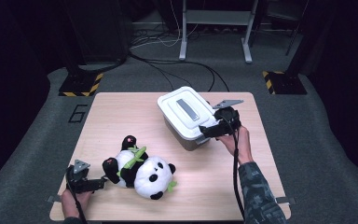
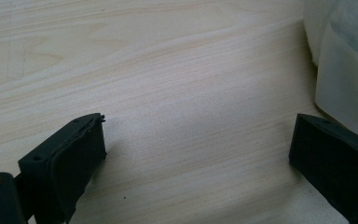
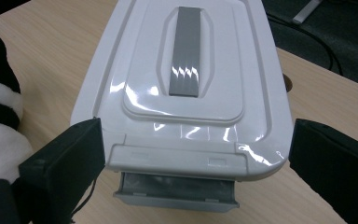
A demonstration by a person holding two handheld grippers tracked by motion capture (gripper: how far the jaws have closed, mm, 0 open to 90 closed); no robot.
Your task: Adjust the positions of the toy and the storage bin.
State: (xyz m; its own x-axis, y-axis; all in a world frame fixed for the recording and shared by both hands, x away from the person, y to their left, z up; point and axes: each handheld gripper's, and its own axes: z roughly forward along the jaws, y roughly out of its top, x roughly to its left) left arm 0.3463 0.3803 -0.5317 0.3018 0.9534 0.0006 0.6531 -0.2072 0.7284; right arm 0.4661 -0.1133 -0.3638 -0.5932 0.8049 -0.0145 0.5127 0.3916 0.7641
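The box (image 1: 186, 133) has a white lid (image 3: 186, 88) with a grey strip (image 3: 185, 56) down its middle and a grey latch (image 3: 177, 191) below. The plush panda (image 1: 142, 170) is black and white (green leaves, pinkish-red paw pads). Both grippers' jaws are black; the table (image 1: 112, 116) is pale wood grain.
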